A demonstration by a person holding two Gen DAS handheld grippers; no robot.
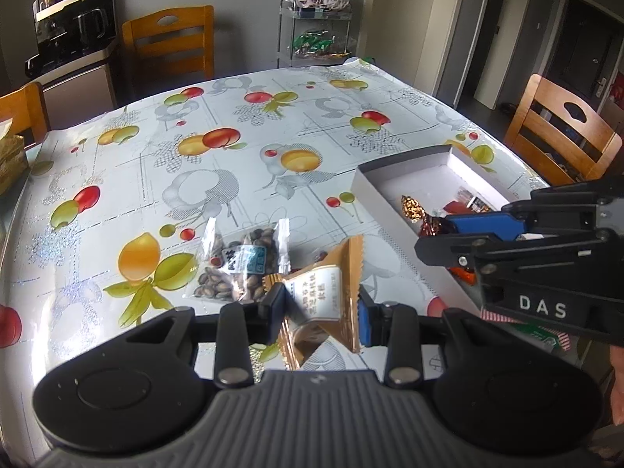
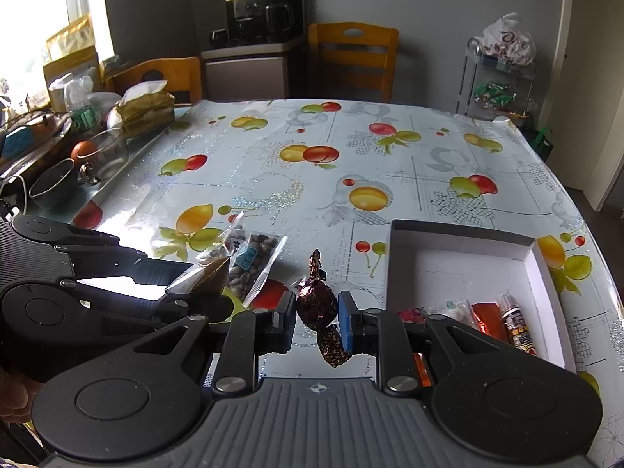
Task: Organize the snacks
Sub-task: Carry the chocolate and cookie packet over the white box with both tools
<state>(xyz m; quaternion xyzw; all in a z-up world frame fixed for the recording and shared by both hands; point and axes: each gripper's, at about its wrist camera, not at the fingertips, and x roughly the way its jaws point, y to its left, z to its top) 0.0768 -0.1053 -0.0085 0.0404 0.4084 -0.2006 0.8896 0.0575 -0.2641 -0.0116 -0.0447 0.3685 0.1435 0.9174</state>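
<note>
My left gripper (image 1: 321, 306) is shut on a gold-and-white triangular snack packet (image 1: 325, 292) and holds it above the table. My right gripper (image 2: 316, 314) is shut on a dark brown foil-wrapped candy (image 2: 318, 304), just left of the white box (image 2: 464, 240). The box holds several wrapped snacks (image 2: 503, 318). A clear bag of seeds (image 1: 243, 263) lies on the fruit-print tablecloth beyond my left gripper; it also shows in the right wrist view (image 2: 249, 259). In the left wrist view the right gripper (image 1: 440, 234) hangs over the box's (image 1: 372, 191) near end, by foil candies (image 1: 413, 206).
Wooden chairs (image 1: 171, 45) stand around the table. A wire cart with snack bags (image 1: 318, 35) stands behind it. Glass bowls (image 2: 105, 152), tissue packs and clutter line the table's left edge in the right wrist view. A coffee machine (image 2: 263, 9) sits on a cabinet.
</note>
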